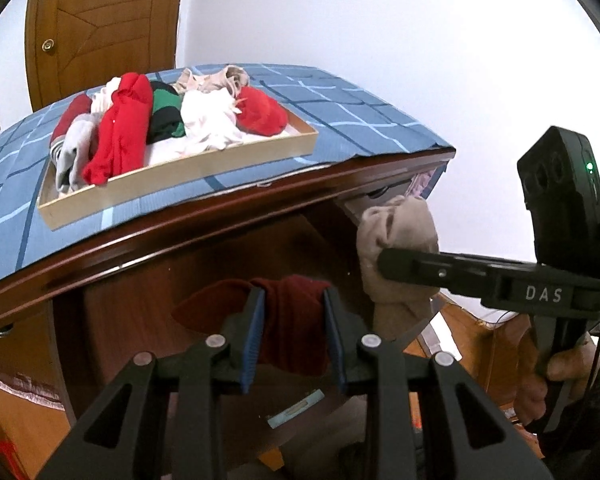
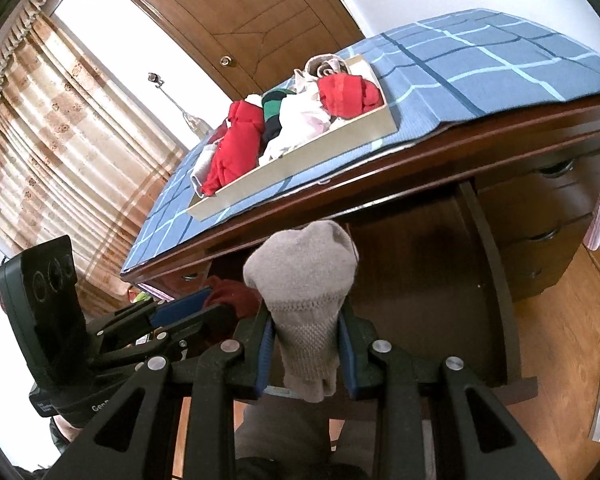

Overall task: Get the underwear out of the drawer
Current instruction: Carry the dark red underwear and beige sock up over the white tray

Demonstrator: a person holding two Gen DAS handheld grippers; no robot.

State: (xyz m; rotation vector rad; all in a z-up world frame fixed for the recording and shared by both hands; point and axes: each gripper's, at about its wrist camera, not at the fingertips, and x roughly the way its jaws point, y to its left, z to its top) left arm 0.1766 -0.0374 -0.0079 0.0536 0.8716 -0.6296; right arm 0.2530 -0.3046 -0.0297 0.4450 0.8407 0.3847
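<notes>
Underwear is clamped in both claws below the counter [image 1: 340, 92] edge: maroon piece [image 1: 296, 320] in the left claw [image 1: 294, 332], beige piece [image 2: 304, 300] upright in the right claw [image 2: 306, 344], the tray [image 1: 172, 178] above, probably the destination.

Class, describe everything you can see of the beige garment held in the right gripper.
The beige garment is a soft knit bundle, plain above and ribbed lower down. It stands bunched between the right gripper, whose blue pads press on its sides; its rounded top bulges above the fingers and a loose end hangs below. It is held in the air in front of the desk, touching nothing else. The left wrist view shows it crumpled.
</notes>
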